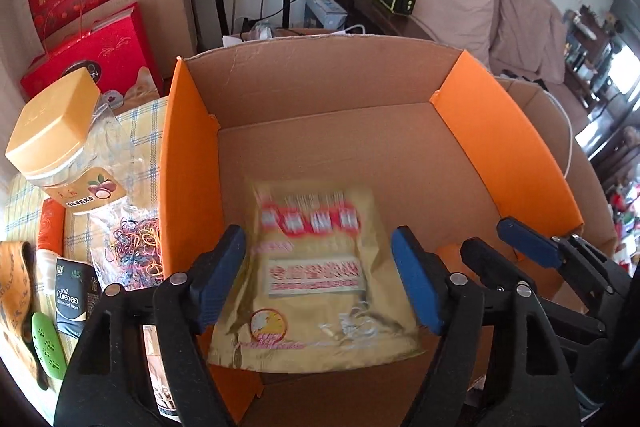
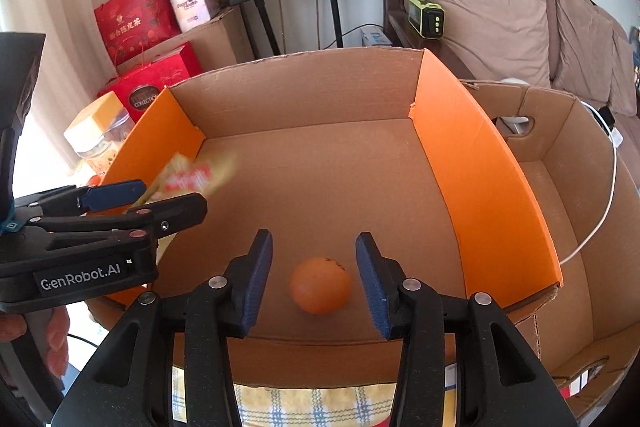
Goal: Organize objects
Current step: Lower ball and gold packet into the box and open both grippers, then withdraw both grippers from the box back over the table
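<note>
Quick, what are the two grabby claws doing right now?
Left gripper: open, holding nothing; gold packet blurred between its fingers.
Right gripper: open, holding nothing; orange ball sits between its fingers.

Packet [image 1: 316,275] lies left of ball [image 2: 320,285] inside box [image 2: 304,99]

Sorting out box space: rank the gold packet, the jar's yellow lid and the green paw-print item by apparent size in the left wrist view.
1. gold packet
2. yellow lid, though it sits farther from the camera
3. green paw-print item, partly cut off near the frame's edge

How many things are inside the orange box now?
2: a gold packet at its left side, blurred, and an orange ball near the front right. Nothing else shows; the near edge is partly hidden.
</note>
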Demonstrator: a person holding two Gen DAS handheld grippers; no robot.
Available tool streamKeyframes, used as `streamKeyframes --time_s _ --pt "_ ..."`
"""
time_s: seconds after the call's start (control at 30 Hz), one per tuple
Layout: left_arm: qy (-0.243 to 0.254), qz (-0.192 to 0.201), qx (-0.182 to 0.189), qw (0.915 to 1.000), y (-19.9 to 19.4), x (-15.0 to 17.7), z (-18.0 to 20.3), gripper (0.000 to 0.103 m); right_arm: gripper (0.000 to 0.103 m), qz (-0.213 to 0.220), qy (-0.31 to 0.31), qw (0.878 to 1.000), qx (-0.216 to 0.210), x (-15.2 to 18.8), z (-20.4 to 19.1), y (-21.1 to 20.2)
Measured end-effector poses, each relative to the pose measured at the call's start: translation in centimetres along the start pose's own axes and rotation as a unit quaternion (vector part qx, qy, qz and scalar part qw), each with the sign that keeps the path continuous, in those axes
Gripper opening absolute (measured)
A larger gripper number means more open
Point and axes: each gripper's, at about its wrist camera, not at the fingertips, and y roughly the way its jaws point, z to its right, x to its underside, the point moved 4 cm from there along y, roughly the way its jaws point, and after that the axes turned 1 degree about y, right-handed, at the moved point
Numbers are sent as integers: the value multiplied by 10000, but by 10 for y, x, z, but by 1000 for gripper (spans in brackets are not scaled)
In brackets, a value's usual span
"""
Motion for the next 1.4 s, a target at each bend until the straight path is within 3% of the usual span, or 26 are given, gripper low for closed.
streamKeyframes --time_s 0.37,0.5,0.6,0.97,1.07,1.4 --pt "-225 245 317 9989 -39 -4 -23 79 51 211 32 9998 -65 -4 -10 -21" --pt "-159 410 161 9989 -57 1 -38 80 51 255 -40 9996 -112 -5 -17 -28" --pt "-187 541 122 9983 -72 7 -52 91 51 258 -55 9995 -183 -5 -23 -31" --pt "-291 774 -256 9962 -111 40 -109 95 52 285 -195 9985 -434 0 -49 -41" --pt "-366 830 -314 9954 -119 52 -127 103 52 298 -245 9979 -527 2 -58 -45" --pt "-591 781 -626 9932 -131 92 -181 103 66 318 -518 9951 -784 10 -99 -56"
